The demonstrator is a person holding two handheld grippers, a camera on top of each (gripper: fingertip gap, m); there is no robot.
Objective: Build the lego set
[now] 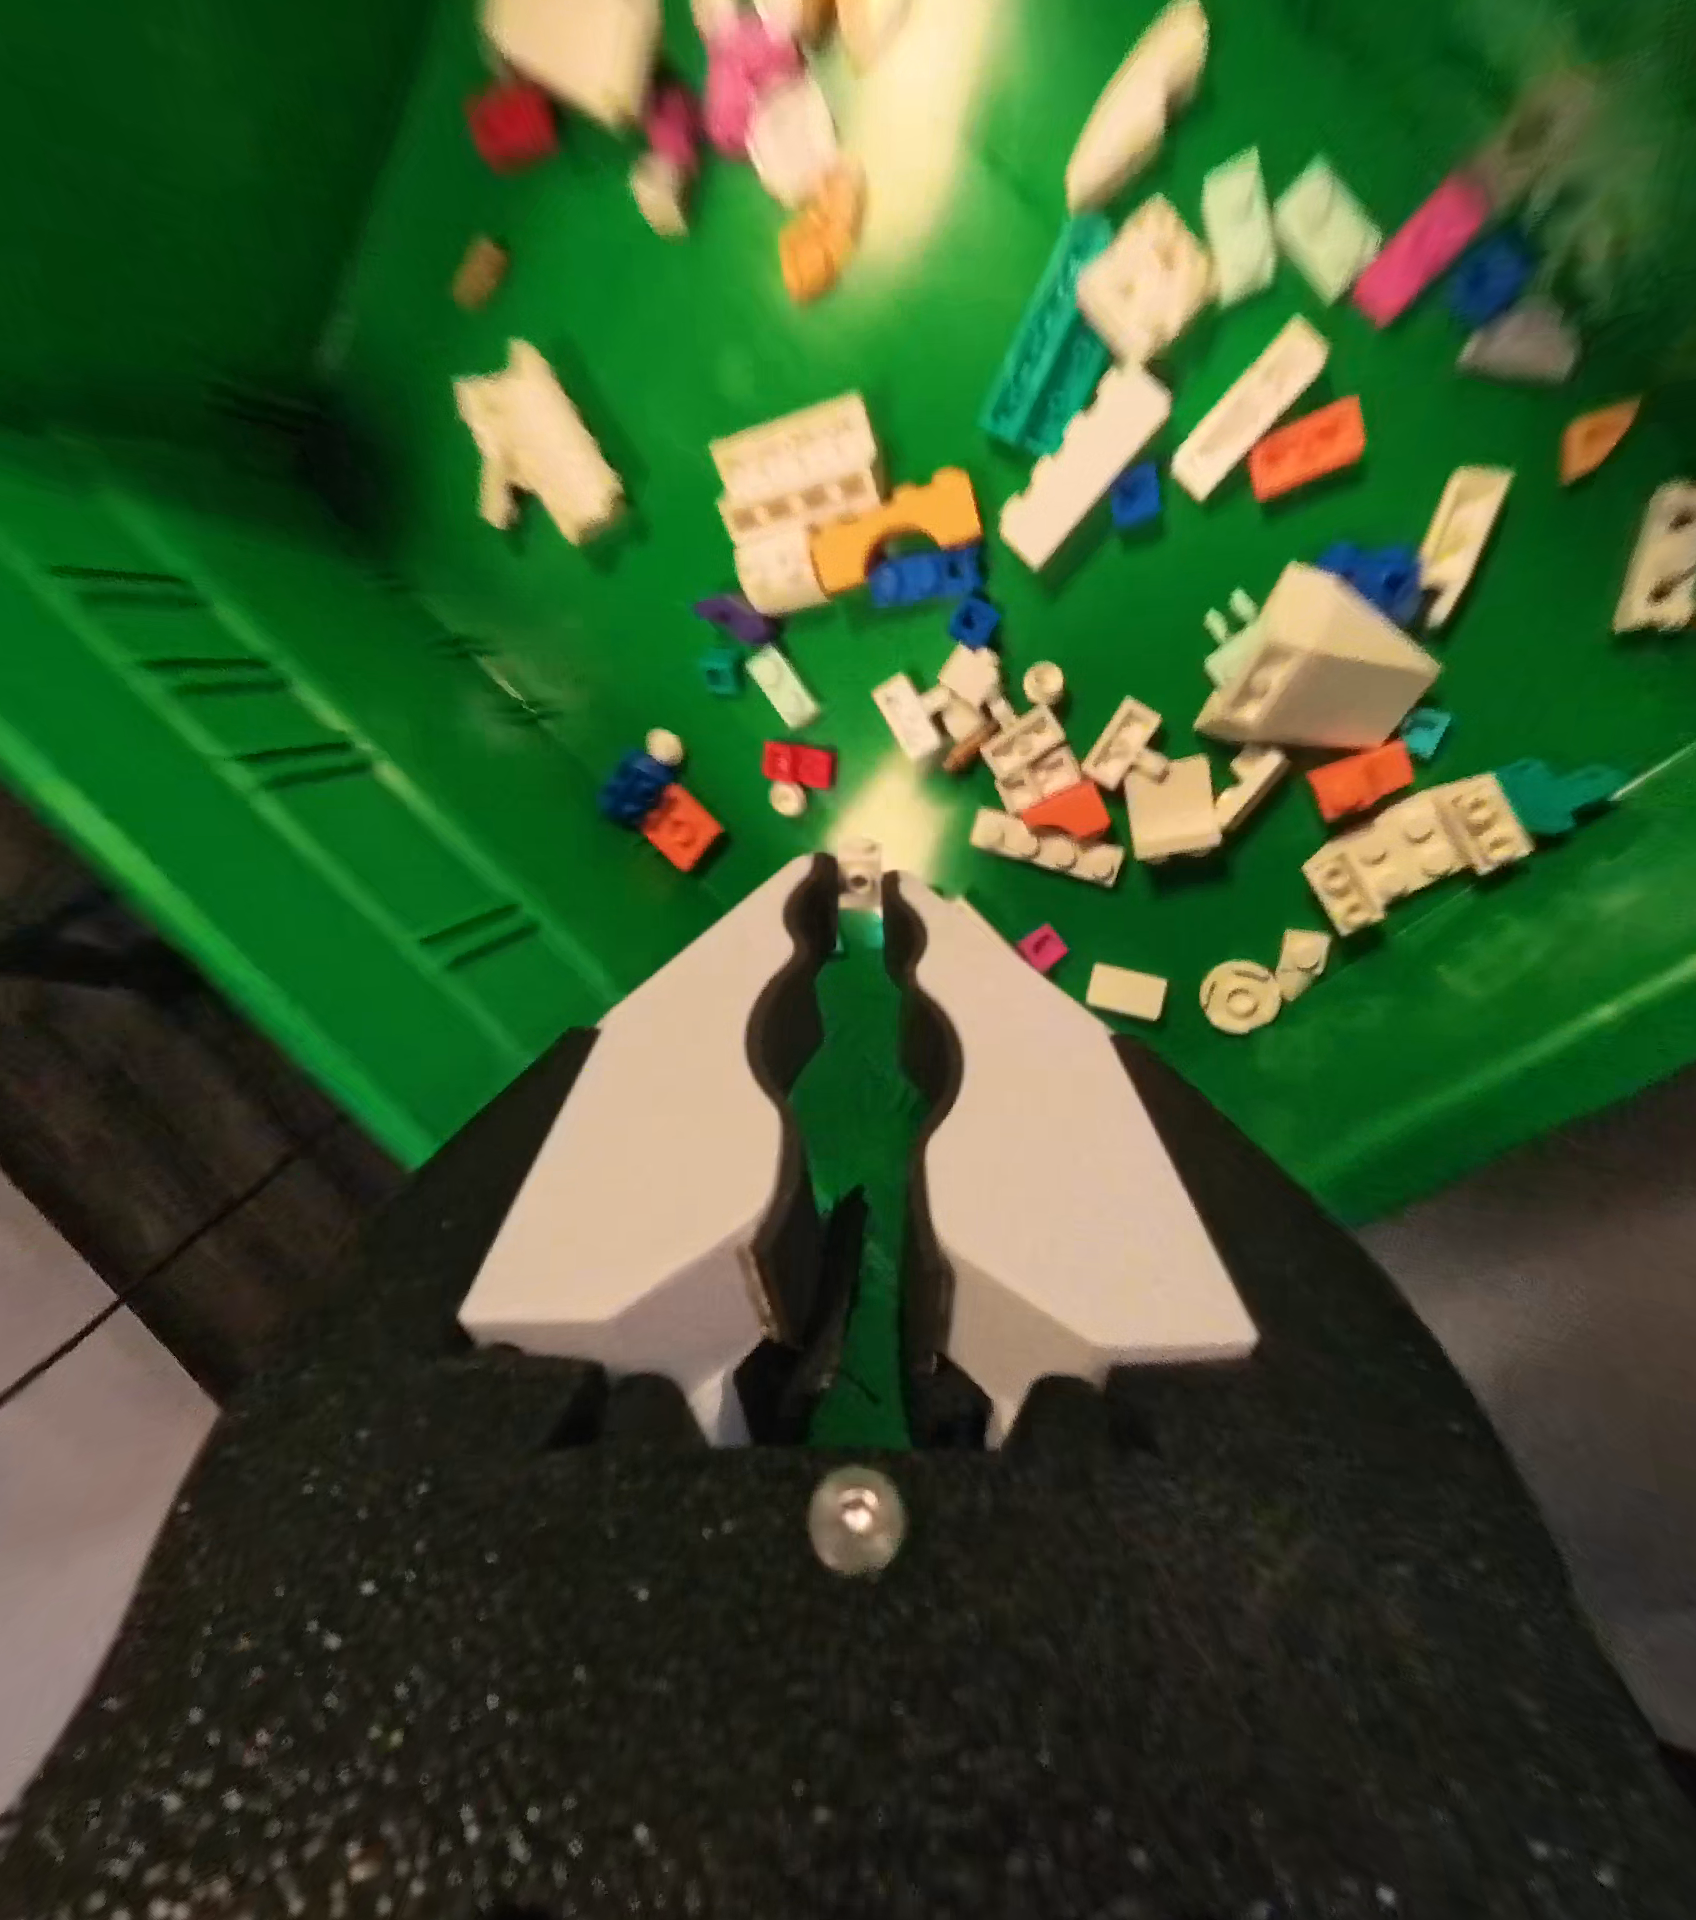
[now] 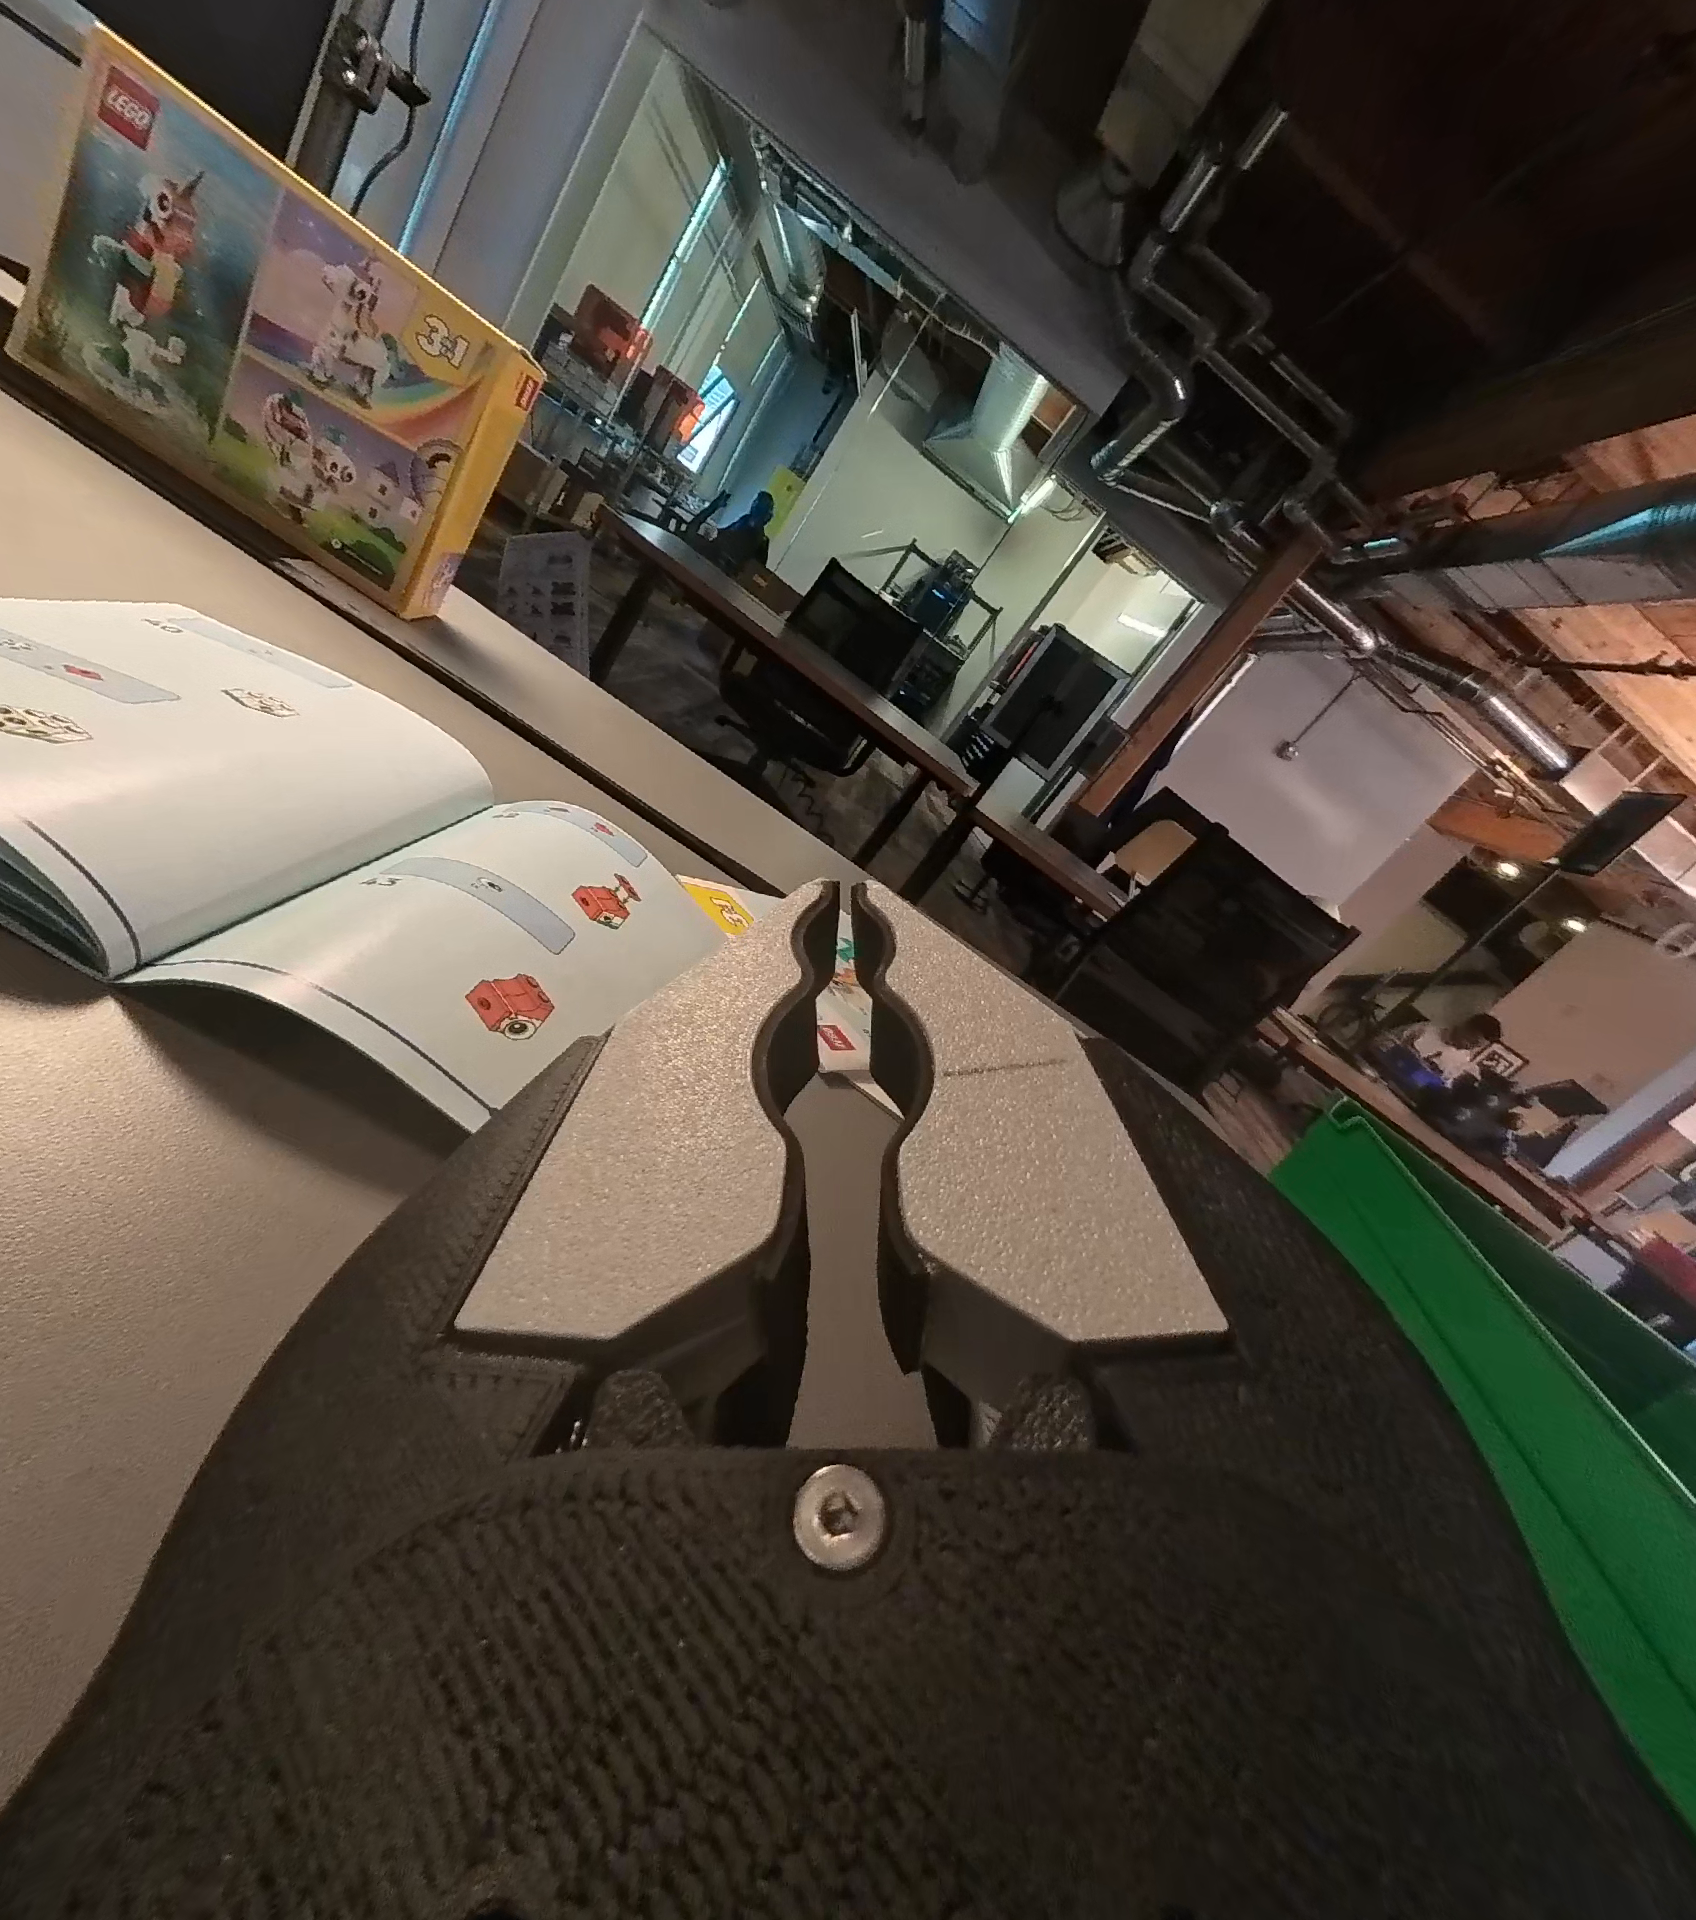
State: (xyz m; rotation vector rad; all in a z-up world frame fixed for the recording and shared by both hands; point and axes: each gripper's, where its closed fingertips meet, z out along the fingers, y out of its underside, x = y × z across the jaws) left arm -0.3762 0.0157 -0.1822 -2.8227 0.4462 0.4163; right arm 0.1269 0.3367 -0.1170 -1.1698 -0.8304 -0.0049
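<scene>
In the left wrist view my left gripper [image 1: 860,881] is shut on a small white brick [image 1: 859,868], held at its tips above the green bin [image 1: 324,831]. The bin floor holds several loose bricks: an orange arch [image 1: 894,530], a large white slope [image 1: 1322,675], a white studded plate [image 1: 1415,847], a teal plate [image 1: 1041,343]. In the right wrist view my right gripper [image 2: 844,889] is shut and empty, low over the grey table [image 2: 96,1195], pointing past the open instruction booklet [image 2: 200,831].
The set's yellow box [image 2: 272,343] stands at the table's far left. The green bin's wall [image 2: 1509,1351] is at the right of my right gripper. A second booklet [image 2: 849,1023] lies ahead between the fingers. Desks and chairs are beyond the table edge. There is about 60 centimeters between the tips of the two grippers.
</scene>
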